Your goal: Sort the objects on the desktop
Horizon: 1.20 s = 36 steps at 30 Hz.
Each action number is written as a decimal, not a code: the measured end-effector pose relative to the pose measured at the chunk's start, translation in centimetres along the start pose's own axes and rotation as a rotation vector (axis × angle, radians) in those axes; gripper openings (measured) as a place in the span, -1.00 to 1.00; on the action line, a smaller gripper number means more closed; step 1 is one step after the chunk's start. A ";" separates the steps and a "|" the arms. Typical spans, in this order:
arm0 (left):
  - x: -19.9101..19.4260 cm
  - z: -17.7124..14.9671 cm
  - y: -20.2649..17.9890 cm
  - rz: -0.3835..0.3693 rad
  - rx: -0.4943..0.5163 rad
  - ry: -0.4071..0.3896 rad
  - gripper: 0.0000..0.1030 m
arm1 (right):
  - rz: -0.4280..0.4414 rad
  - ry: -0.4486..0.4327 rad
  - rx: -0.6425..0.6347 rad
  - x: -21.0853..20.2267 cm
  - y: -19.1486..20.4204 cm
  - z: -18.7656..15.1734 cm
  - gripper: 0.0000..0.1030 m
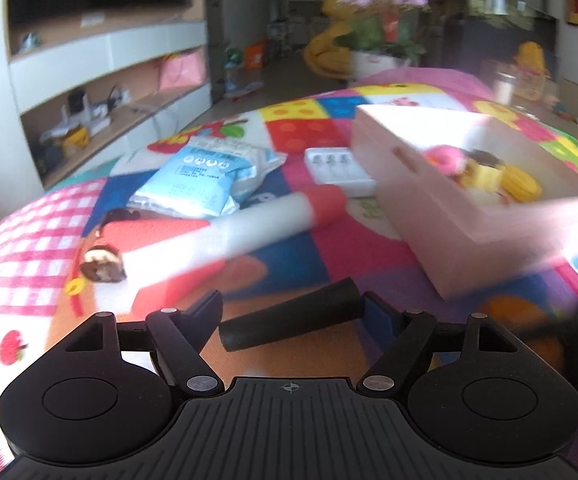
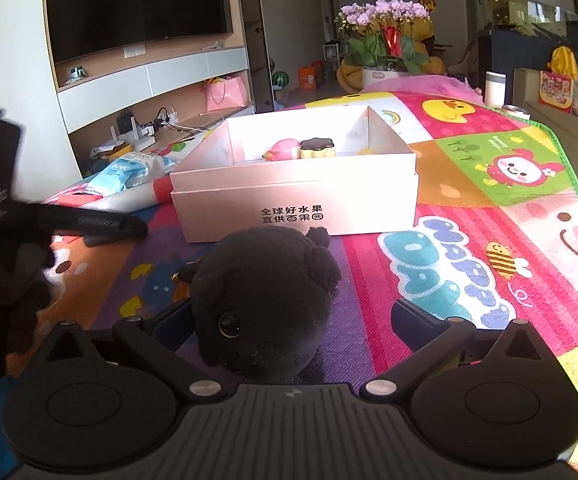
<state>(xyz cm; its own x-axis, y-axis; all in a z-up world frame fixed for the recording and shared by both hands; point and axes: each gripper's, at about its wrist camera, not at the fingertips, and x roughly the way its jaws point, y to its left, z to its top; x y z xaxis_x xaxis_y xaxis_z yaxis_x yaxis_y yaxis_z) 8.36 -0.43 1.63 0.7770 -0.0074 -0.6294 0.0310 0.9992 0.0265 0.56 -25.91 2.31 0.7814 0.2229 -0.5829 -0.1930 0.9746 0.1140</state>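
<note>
A black plush sits between the wide-open right hand-held gripper, box just beyond on the bench; the left hand-held gripper, half-open, straddles a black cylinder, tube ahead.

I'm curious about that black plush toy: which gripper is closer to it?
Right. The right gripper has the plush toy between its open jaws. The left gripper, off to the toy's left, has a black cylinder between its jaws.
</note>
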 end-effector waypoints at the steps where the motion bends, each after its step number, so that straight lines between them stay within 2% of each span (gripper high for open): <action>1: -1.2 -0.6 -0.1 -0.012 0.016 -0.007 0.54 | 0.001 0.002 0.000 0.0 0.0 0.0 1.00; 5: -5.1 -3.1 0.3 -0.106 0.023 0.015 0.46 | 0.005 0.020 -0.002 0.3 0.0 0.1 1.00; 9: -7.4 -5.4 0.6 -0.136 0.020 0.034 0.49 | -0.007 0.027 -0.023 0.4 0.5 0.0 1.00; 11: -7.8 -6.2 0.9 -0.144 -0.003 0.040 0.53 | -0.012 0.041 -0.027 0.6 0.6 0.0 1.00; 14: -7.7 -6.6 1.3 -0.148 -0.026 0.043 0.64 | 0.012 0.106 0.016 1.3 0.4 0.1 1.00; 17: -7.7 -6.6 1.4 -0.161 -0.035 0.039 0.82 | 0.002 0.110 0.013 1.3 0.7 0.0 1.00; 21: -7.7 -6.9 1.2 -0.166 -0.016 0.031 0.83 | -0.002 0.125 0.026 1.5 0.7 0.1 1.00; 26: -8.3 -7.2 1.5 -0.226 -0.037 0.030 0.85 | -0.037 0.141 -0.030 1.7 1.6 0.0 1.00; 29: -8.5 -7.2 1.8 -0.217 -0.026 0.019 0.86 | -0.068 0.148 -0.072 1.9 2.4 -0.2 1.00; 33: -8.3 -6.9 2.5 -0.174 -0.009 0.010 0.89 | -0.064 0.144 -0.067 1.8 2.3 -0.3 1.00; 36: -7.8 -6.5 2.8 -0.174 0.012 0.013 0.94 | -0.069 0.144 -0.071 1.8 2.4 -0.3 1.00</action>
<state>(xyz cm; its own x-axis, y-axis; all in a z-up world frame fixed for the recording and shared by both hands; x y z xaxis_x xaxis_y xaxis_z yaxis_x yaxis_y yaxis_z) -1.70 2.69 1.55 0.7514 -0.1795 -0.6349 0.1717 0.9823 -0.0745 1.35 -23.20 1.28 0.7024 0.1453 -0.6968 -0.1877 0.9821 0.0157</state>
